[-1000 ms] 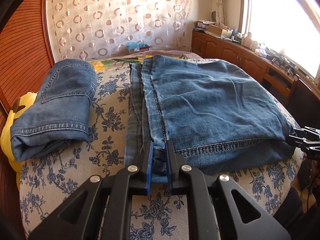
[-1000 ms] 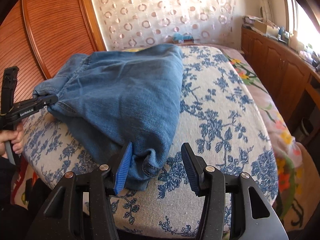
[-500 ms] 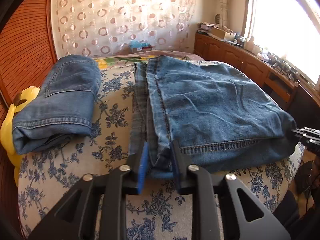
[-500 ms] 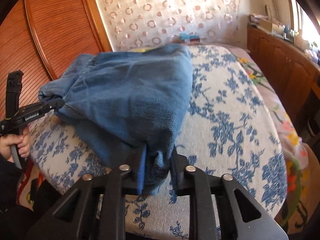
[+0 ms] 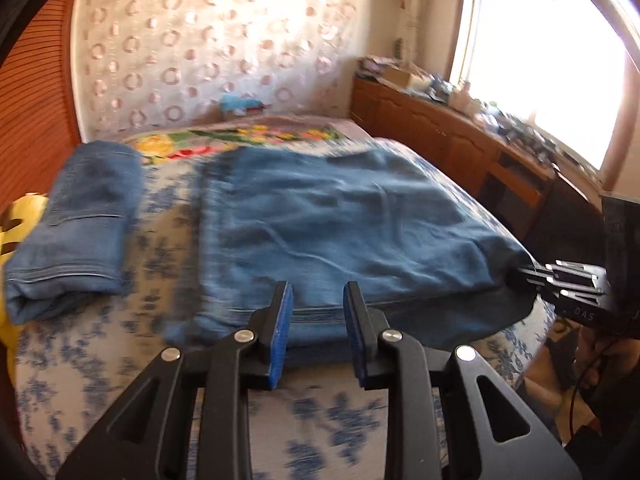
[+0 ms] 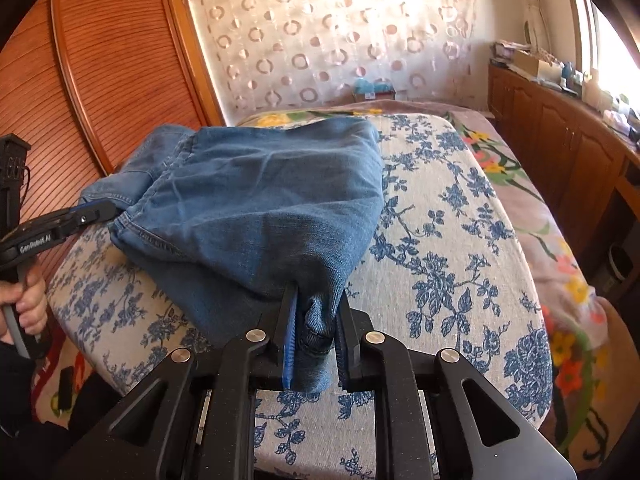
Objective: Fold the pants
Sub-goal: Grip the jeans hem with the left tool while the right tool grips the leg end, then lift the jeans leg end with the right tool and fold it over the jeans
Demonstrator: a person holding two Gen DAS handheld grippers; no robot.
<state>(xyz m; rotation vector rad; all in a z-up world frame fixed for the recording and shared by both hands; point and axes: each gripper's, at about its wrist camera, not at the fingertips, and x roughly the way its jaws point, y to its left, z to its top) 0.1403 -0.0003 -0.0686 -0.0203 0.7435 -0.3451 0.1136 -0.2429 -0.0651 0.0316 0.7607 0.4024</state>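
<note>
Your right hand-held gripper (image 6: 314,344) is clamped on a bunched denim corner of the jeans (image 6: 260,200). Your left hand-held gripper (image 5: 316,328) stands apart, gripping nothing. Two denim pairs: one folded (image 5: 80,220), far left on the floral bed (image 6: 460,240).

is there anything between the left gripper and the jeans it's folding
Nothing visible. The left gripper is open at the near hem of the jeans, with only denim ahead. The folded pair lies off to the side; the right gripper pinches the other corner.

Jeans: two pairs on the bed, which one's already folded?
The small folded jeans by the yellow pillow, a compact bundle nobody holds. The larger jeans lie spread wide, a corner clamped in the right gripper.
</note>
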